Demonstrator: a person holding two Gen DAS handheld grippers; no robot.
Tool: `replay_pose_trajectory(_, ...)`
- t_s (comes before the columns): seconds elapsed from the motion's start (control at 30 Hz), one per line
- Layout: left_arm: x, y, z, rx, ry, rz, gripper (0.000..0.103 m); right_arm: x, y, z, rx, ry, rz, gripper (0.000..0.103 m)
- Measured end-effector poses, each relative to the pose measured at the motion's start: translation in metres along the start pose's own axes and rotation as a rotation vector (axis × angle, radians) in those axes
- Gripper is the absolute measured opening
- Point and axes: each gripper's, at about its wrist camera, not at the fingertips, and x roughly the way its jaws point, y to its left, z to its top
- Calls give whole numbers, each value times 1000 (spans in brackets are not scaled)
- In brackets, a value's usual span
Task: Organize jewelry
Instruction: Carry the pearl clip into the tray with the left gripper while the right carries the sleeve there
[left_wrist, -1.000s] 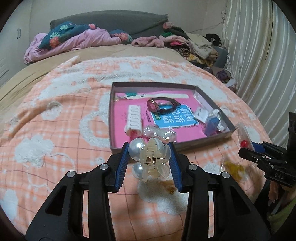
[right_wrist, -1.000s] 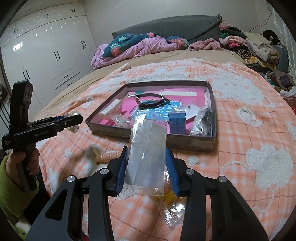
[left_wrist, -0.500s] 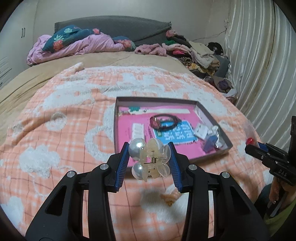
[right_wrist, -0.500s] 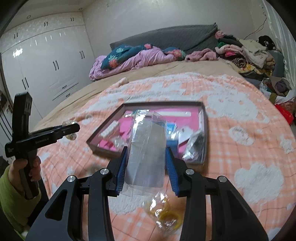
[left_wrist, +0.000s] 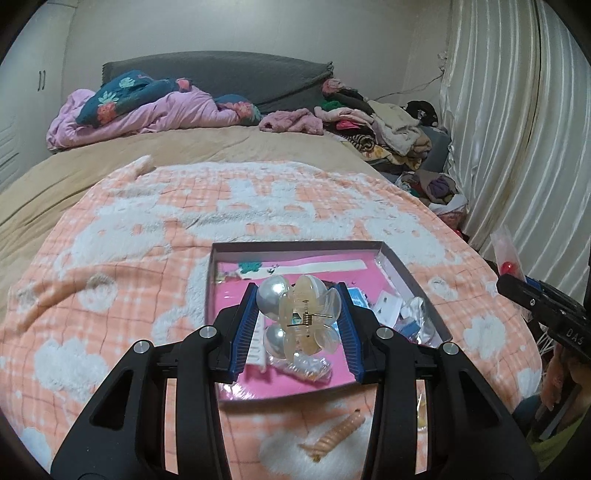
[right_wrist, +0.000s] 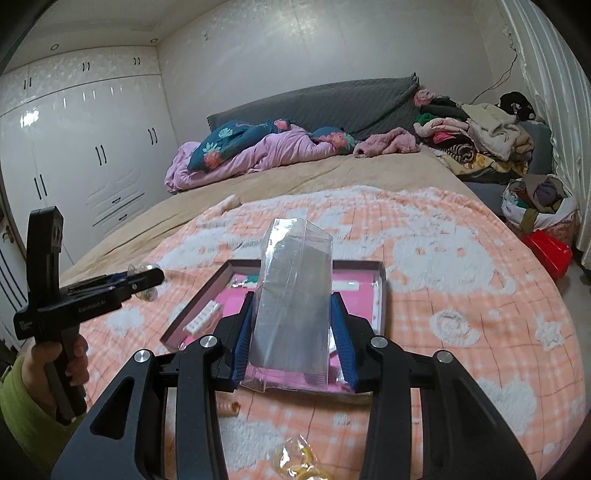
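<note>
Left tongs pinch a pearl hair claw, held upright above the near half of the open tray on the bed blanket. Right tongs are pressed on a clear plastic bag, long axis pointing away, mouth up and gaping, also over the tray. The bag lies to the claw's right; the gap between the two cannot be judged. Bagging is judged next. Open room above the tray is ample; a shell clip lies loose at the near edge.
</note>
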Motion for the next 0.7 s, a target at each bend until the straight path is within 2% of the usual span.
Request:
replay_pose_trajectory(0.3,20,-19,4,40,14,-18,33,13,0,13,13,-9,-2,38)
replay_pose_trajectory(0.7,52,-24,-9,61,66,-25,33,50,0,11,6,49,-17,38)
